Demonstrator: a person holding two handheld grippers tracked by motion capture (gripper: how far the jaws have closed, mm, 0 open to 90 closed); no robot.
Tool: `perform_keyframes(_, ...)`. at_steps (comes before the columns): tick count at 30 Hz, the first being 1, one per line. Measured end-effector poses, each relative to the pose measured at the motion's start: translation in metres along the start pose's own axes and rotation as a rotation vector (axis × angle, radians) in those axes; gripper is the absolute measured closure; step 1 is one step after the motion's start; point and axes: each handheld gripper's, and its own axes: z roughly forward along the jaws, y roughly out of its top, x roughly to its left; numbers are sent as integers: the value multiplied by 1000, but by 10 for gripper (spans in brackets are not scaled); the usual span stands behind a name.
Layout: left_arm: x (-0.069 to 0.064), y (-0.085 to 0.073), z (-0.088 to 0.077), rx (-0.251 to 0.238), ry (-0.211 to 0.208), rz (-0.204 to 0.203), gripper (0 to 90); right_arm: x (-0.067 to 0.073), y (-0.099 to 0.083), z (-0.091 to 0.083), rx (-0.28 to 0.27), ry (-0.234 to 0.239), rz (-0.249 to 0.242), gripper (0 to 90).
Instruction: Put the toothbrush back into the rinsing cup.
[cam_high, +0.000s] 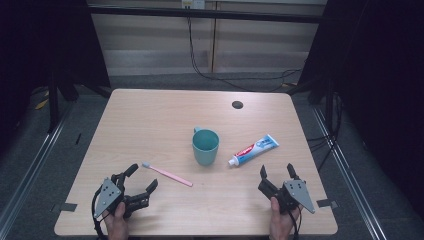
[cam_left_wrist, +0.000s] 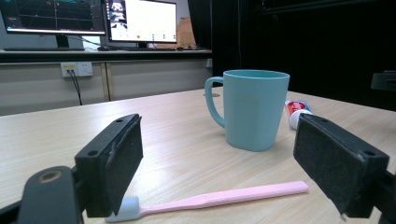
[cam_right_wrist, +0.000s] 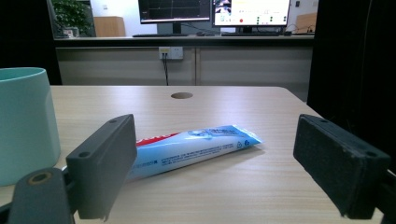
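Pink toothbrush (cam_high: 166, 174) lies just beyond our left gripper (cam_high: 142, 178), jaws apart; our right gripper (cam_high: 276, 172), also apart and empty, sits near the toothpaste tube (cam_high: 253, 149), right of the cup (cam_high: 205, 146).

The table (cam_high: 210, 210) is seen from above and from the near side in the high view, with the whole top looked down on at some distance. In the left gripper view, the table is looked across from low down, close to the toothbrush (cam_left_wrist: 210, 199), toward the cup (cam_left_wrist: 254, 109). In the right gripper view, the toothpaste tube (cam_right_wrist: 196, 148) is faced from equally low and near. The cup and the tube are shared by all three views.
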Motion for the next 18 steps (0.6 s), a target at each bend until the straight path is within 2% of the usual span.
perform_keyframes(3, 1, 0, 0, 2, 5, 2, 156, 0, 0, -1, -6, 15, -5, 126)
perform_keyframes(4, 0, 0, 0, 5, 4, 1, 155, 0, -1, -2, -17, 41, -16, 125)
perform_keyframes(6, 0, 0, 1, 11, 12, -3, 155, 0, -1, -3, -30, 55, -22, 126)
perform_keyframes(9, 0, 1, 2, 19, 18, -6, 155, -1, -1, -3, -29, 61, -19, 127)
perform_keyframes(11, 2, 1, 2, 17, 4, -3, 155, -1, -1, -2, -25, 60, -19, 128)
perform_keyframes(13, 1, 1, 1, 12, 13, -23, 155, 0, -1, -2, -19, 56, -30, 130)
perform_keyframes(16, 2, 1, 1, 25, 19, -17, 156, 1, -1, -3, -26, 53, -31, 129)
perform_keyframes(18, 2, 1, 3, 32, 20, -37, 156, 0, -1, -3, -34, 55, -22, 130)
